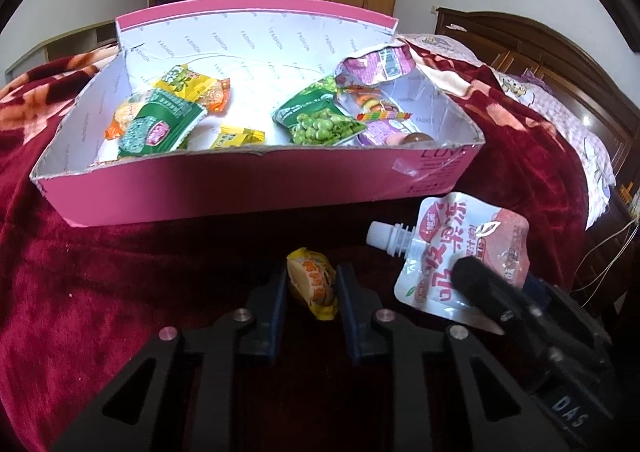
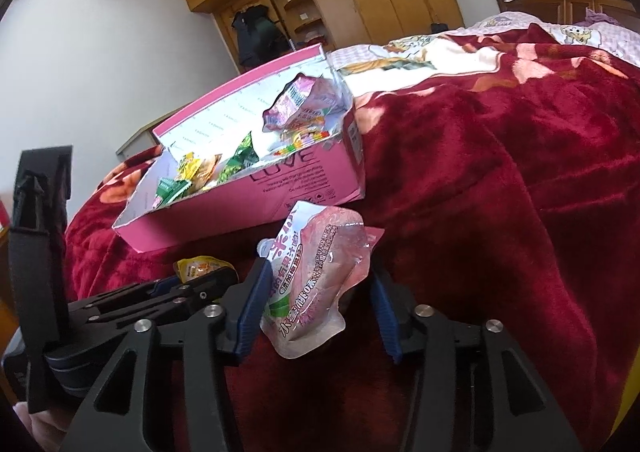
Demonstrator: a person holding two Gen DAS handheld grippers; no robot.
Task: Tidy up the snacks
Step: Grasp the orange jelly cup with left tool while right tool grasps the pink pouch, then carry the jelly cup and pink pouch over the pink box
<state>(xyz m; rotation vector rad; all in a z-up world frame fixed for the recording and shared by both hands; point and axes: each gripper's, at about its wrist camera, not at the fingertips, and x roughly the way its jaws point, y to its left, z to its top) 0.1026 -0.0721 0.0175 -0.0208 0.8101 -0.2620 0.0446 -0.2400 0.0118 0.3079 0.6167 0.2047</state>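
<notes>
A pink cardboard box (image 1: 240, 188) lies open on the red blanket and holds several snack packets. In front of it my left gripper (image 1: 312, 288) is shut on a small yellow snack packet (image 1: 310, 280). The right wrist view shows that gripper from the side with the yellow packet (image 2: 200, 266) at its tips. To the right lies a pink spouted jelly pouch (image 1: 460, 248). My right gripper (image 2: 316, 304) is open around the pouch (image 2: 316, 276). The pouch leans on the left finger (image 2: 254, 304), and a gap shows at the right finger (image 2: 384, 316).
Inside the box (image 2: 240, 208) are green pea packets (image 1: 320, 120), yellow packets (image 1: 192, 86) and crumpled pink pouches (image 1: 376, 64). The red blanket (image 2: 500, 192) covers the bed all around. A dark wooden headboard (image 1: 540, 36) stands far right, and wardrobes stand behind.
</notes>
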